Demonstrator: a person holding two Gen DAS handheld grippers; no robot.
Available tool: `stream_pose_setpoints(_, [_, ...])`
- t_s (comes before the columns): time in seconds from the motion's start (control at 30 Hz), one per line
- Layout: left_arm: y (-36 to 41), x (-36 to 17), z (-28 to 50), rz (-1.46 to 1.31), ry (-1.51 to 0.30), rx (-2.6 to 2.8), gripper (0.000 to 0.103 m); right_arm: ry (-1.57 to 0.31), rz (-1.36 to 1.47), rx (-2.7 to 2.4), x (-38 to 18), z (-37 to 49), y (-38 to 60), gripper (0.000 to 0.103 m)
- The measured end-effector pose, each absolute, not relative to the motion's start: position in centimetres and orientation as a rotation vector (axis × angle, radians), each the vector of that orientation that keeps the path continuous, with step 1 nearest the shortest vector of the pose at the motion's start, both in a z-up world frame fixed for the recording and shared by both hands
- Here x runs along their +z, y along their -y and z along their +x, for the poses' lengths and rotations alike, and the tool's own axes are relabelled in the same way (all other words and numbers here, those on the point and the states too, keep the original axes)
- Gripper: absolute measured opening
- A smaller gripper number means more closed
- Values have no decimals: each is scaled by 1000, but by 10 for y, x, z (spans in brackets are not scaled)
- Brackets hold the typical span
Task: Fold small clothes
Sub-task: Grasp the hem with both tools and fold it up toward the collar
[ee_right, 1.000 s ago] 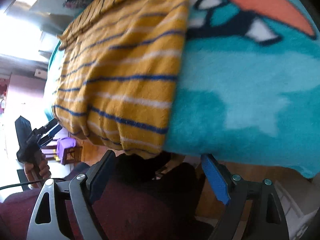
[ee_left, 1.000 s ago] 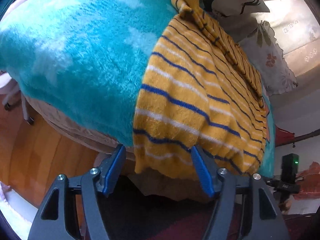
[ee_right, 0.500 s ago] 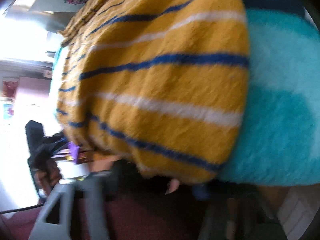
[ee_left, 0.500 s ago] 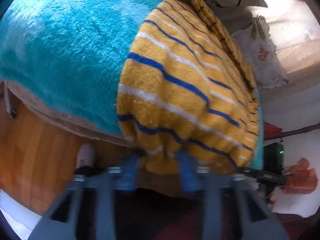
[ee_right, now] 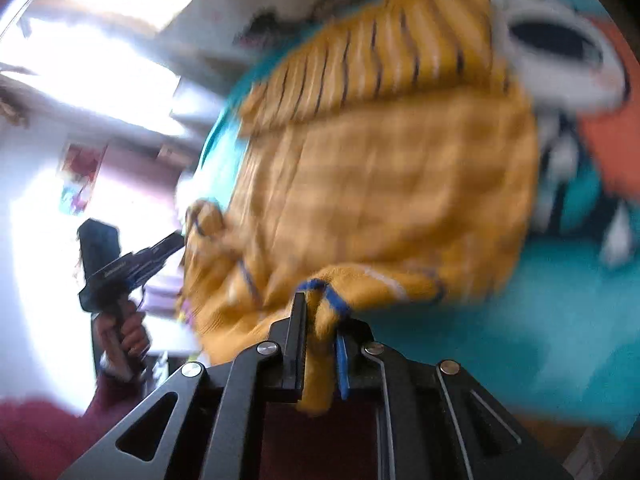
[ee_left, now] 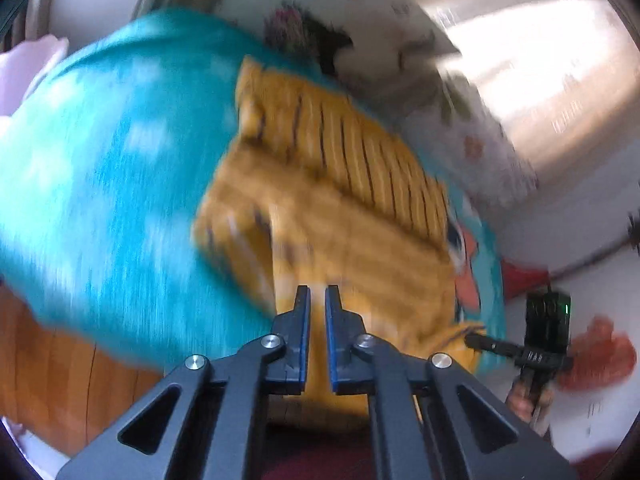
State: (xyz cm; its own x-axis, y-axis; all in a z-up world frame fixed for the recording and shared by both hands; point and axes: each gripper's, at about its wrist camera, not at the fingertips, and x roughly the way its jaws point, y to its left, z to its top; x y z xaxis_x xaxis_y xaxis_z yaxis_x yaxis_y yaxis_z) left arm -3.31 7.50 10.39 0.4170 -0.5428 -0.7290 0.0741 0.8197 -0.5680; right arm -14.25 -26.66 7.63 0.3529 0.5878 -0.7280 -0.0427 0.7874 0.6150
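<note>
A small yellow sweater (ee_left: 340, 216) with blue and white stripes lies on a teal fleece blanket (ee_left: 112, 208), blurred by motion. My left gripper (ee_left: 316, 300) is shut on its near hem, and the cloth fills the narrow gap between the blue pads. In the right wrist view the same sweater (ee_right: 380, 168) has its near edge raised off the blanket. My right gripper (ee_right: 320, 308) pinches the other hem corner, its jaws still closing on the bunched fabric. The hem hangs lifted between the two grippers. Each gripper shows in the other's view, held in a hand (ee_right: 128, 332).
The blanket (ee_right: 540, 340) carries an orange and white cartoon print at the right. A floral pillow (ee_left: 460, 92) lies behind the sweater. Wooden floor (ee_left: 60, 384) shows below the bed's near edge. A dark red sleeve (ee_right: 36, 432) sits at the lower left.
Both grippers went from open at the hem to closed on it, and both have risen. The sweater's near edge has come up off the blanket's edge.
</note>
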Motion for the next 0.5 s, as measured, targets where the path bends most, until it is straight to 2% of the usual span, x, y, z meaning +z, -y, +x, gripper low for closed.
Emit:
stream_pose_setpoints(0.17, [-69,120,24,-501,-1014,-323,10,-1101,419,164,82,-67,274,15])
stream_pose_setpoints(0.2, [-64,125,24,-477,-996,-332,22,-1095,364,140,87,-64,271,17])
stream_pose_setpoints(0.23, [-56,131,21,-432,-976,-336,42,-1082,333,139,92,-63,270,18])
stream_pose_setpoints(0.27, [-52,135,18,-379,-966,-328,52,-1059,302,144,98,-65,266,26])
stream_pose_setpoints(0.3, [-50,135,15,-345,-966,-319,60,-1022,265,129,105,-72,264,47])
stream_pose_setpoints(0.33, [-47,134,13,-313,-974,-316,60,-984,230,95,110,-78,267,60])
stream_pose_setpoints(0.37, [-44,128,11,-273,-998,-321,60,-930,185,45,113,-88,268,79])
stream_pose_setpoints(0.43, [-44,121,0,-229,-1027,-322,60,-936,153,23,105,-94,275,82])
stream_pose_setpoints(0.5, [-43,114,-14,-193,-1048,-338,60,-1039,164,16,94,-93,295,74])
